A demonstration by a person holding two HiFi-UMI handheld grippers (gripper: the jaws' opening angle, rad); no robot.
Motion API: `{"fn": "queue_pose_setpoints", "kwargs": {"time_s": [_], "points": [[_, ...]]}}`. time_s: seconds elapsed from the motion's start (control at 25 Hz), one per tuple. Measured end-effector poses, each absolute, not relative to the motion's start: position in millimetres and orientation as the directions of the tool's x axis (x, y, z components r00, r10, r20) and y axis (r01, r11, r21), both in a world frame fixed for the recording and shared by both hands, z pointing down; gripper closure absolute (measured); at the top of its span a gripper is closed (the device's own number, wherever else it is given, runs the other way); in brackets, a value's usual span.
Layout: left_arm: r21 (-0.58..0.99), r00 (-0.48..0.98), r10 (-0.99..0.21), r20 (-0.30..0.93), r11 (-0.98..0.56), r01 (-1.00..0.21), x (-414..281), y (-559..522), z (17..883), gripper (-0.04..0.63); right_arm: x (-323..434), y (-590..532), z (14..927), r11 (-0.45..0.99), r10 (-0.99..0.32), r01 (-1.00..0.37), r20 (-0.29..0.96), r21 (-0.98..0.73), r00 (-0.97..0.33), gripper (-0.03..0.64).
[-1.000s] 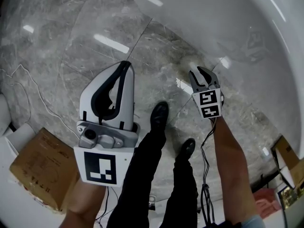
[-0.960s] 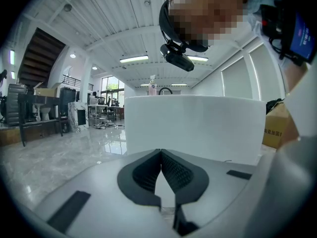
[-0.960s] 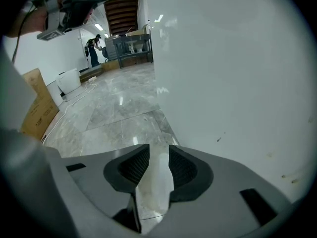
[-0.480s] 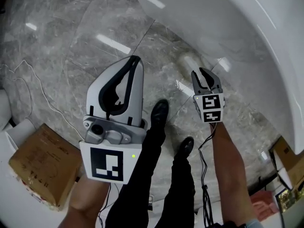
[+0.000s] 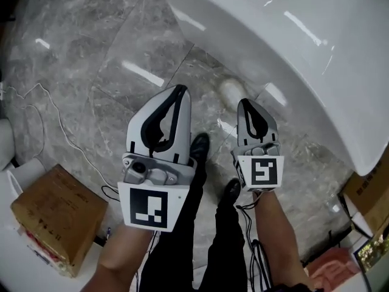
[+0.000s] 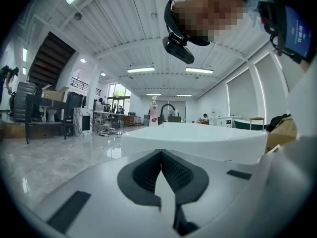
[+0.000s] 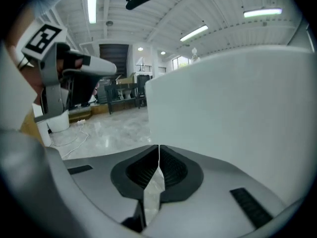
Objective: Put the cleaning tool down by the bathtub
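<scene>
The cleaning tool (image 5: pixel 231 91) shows as a pale, blurred lump lying on the grey marble floor against the foot of the white bathtub (image 5: pixel 285 47). My right gripper (image 5: pixel 246 104) hangs above the floor just short of it, apart from it. Its jaws have just been closing and now meet with nothing between them (image 7: pixel 159 150). The tub's white wall (image 7: pixel 237 108) fills the right gripper view. My left gripper (image 5: pixel 180 91) is held up to the left, its jaws shut and empty (image 6: pixel 161 151), facing the tub's rim (image 6: pixel 198 139).
The person's dark trouser legs and black shoes (image 5: pixel 199 146) stand between the two grippers. A cardboard box (image 5: pixel 58 218) lies at the lower left with a white cable (image 5: pixel 61 126) trailing past it. More boxes (image 5: pixel 371 193) sit at the right edge.
Both grippers have risen toward the camera, the right one more. The right jaws went from open to shut. The pale tool has come into sight on the floor beyond the right gripper.
</scene>
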State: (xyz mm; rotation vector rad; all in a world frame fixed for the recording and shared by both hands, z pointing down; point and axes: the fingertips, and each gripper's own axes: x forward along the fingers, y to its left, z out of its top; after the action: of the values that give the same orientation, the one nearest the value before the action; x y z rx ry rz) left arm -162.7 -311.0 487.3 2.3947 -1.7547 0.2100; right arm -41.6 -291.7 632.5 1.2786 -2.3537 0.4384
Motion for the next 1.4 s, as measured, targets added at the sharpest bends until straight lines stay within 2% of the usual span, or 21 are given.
{"fn": "queue_pose_setpoints", "kwargs": {"time_s": [0.24, 0.44, 1.4], "points": [[0.038, 0.303, -0.938, 0.167, -0.3, -0.953, -157.2, -306.3, 451.1, 0.579, -53.3, -289.1, 539.5, 0.506, -0.789, -0.857, 0.348, -0.099, -0.507, 0.601], [0.034, 0.306, -0.94, 0.15, -0.304, -0.952, -152.3, -301.0, 432.1, 0.578, -52.9, -286.1, 491.4, 0.51, -0.811, -0.855, 0.279, -0.093, -0.514, 0.603], [0.032, 0.337, -0.932, 0.136, -0.336, -0.941, -130.1, -290.7, 420.4, 0.578, -36.6, -281.2, 457.8, 0.487, -0.844, -0.871, 0.228, -0.055, -0.486, 0.604]]}}
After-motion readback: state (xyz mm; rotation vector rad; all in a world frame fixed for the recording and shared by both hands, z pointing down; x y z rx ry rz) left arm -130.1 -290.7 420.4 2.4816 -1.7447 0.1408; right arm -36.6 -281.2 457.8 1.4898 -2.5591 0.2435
